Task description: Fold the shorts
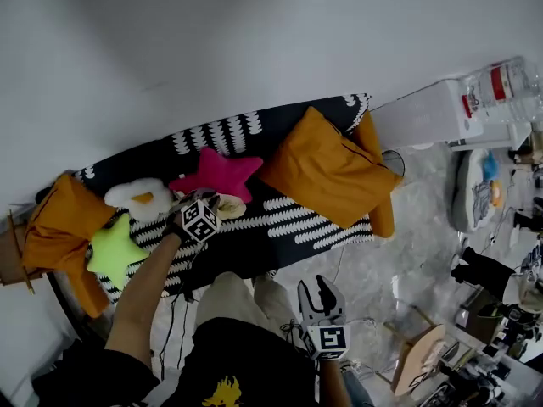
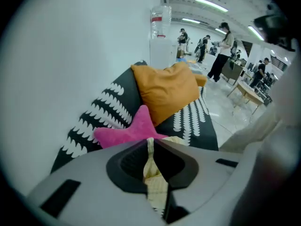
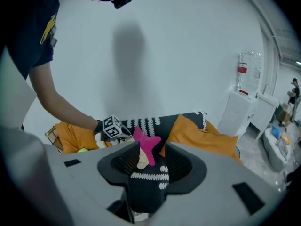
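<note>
Right claw [image 1: 321,288] spread, left claw [image 2: 150,141] pinching shorts [image 2: 153,173]

The right claw is held empty, well apart from the pink star cushion [image 1: 216,175]. The cream shorts are gripped just beside that cushion, on the sofa [image 1: 297,220].

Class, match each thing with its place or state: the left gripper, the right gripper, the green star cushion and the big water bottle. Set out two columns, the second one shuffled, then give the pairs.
Things
1. left gripper
2. right gripper
3. green star cushion
4. water bottle

Places and states
A. stands on the white dispenser
B. jaws apart, nothing between them
C. beside an orange cushion at the end of the sofa, on the head view's left
D. shut on pale fabric

Pairs: 1-D, 2-B, 3-C, 4-A
</note>
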The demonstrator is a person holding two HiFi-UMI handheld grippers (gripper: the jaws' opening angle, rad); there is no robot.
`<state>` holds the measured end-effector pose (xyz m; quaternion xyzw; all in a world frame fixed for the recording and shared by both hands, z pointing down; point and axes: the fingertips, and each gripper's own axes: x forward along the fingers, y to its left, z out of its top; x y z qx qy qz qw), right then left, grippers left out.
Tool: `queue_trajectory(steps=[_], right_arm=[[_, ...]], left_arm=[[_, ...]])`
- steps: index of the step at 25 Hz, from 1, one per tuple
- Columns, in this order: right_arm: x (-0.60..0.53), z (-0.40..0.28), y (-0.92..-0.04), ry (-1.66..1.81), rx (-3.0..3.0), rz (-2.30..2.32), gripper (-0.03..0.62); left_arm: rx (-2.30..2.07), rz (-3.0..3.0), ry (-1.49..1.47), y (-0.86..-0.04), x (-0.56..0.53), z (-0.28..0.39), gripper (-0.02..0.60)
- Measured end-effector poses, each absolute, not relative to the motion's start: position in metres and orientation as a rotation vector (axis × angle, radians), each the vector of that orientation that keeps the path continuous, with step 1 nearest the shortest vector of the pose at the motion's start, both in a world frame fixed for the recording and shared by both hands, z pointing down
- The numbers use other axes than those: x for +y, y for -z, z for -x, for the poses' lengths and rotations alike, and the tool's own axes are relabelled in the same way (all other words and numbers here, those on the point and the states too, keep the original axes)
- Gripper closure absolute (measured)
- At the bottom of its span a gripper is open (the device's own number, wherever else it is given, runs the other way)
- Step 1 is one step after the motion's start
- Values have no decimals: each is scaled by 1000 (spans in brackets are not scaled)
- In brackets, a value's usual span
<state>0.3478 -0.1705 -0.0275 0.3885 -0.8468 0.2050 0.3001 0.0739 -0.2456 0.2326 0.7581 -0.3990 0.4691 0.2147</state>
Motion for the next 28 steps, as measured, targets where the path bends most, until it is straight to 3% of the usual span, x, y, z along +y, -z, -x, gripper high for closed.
queue_trajectory(steps=[6, 10, 15, 20, 25, 28], right_arm=[[-172, -335, 27, -468, -2318, -766, 416], [-184, -279, 20, -360, -2445, -405, 418], [-187, -182, 60, -192, -2608, -52, 394], [-149, -111, 112, -19, -2681, 314, 324], [-146, -56, 151, 42, -2725, 410, 329], [-130, -23, 151, -152, -2622, 595, 342]], left_arm=[[-1152, -2412, -1215, -74, -146, -78, 534], [-1293, -2492, -1598, 37, -88, -68, 534], [-1445, -2464, -1845, 144, -47, -72, 534], [-1527, -2446, -1982, 213, -30, -80, 534], [-1509, -2489, -2038, 242, -30, -107, 534], [-1481, -2517, -2043, 243, -35, -121, 534]])
